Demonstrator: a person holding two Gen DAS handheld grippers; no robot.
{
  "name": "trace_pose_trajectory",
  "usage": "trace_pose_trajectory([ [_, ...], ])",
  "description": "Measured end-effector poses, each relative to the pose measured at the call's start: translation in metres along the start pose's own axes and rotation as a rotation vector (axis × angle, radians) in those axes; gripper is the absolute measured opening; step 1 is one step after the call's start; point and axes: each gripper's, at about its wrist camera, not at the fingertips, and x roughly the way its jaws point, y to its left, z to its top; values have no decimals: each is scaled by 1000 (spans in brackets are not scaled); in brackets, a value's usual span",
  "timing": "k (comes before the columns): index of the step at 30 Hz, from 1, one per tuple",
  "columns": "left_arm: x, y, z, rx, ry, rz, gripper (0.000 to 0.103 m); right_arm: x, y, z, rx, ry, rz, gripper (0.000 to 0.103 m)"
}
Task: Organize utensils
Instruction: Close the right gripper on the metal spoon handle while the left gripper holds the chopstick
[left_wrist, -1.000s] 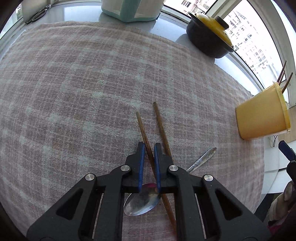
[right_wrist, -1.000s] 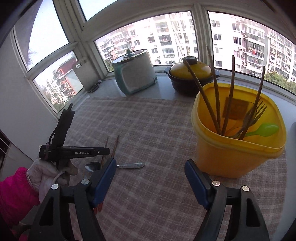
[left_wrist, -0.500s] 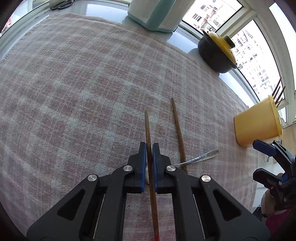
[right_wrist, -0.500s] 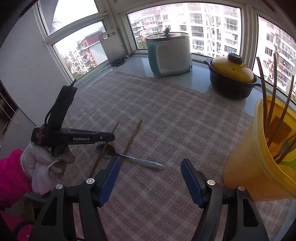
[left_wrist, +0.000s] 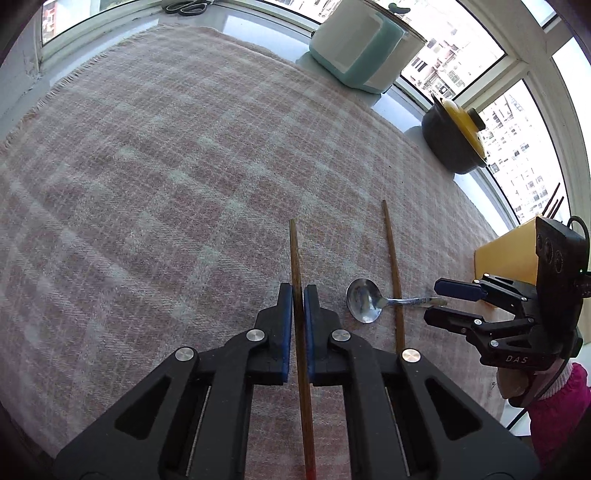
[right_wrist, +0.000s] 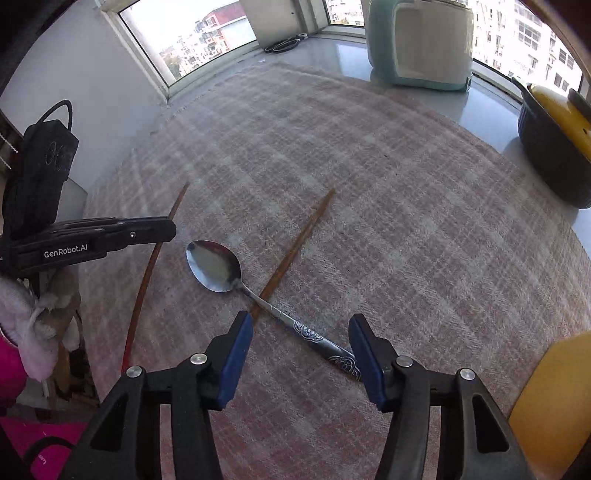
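Left-wrist view shows the left gripper clamped on a thin brown wooden chopstick at lower centre — the right gripper, jaws just closing, straddles the silver metal spoon's handle without pressing it.

left tongs clamped on chopstick, spoon across second chopstick, plaid cloth

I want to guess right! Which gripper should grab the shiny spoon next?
Probably the right gripper: open, jaws either side of the spoon handle. The left gripper is shut on a chopstick.
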Motion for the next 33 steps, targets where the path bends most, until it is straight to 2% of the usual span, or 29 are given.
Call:
trace_pose_trajectory([
  [7,3,4,-5,1,11,8,4,4,6,-7,-9,35,35,53],
  [10,3,3,-4,7,13,3,4,5,14,-10,-12,74,108,38],
  [11,4,3,-3,9,13,1,4,6,19,-11,-29,89,112,38],
  [13,3,3,-2,8,12,-3,4,6,31,-13,-88,83,43,37],
  [19,3,4,-1,11,10,-12,4,5,39,3,-172,37,-55,37],
  [27,1,7,0,0,5,-16,4,26,35,21,-253,116,-63,35],
  [30,0,9,1,-2,3,-17,4,26,34,20,-256,152,-41,27],
  [32,0,9,1,-2,3,-17,4,26,37,18,-257,192,17,19],
  [33,0,9,1,-3,4,-18,4,27,40,16,-268,208,35,19],
])
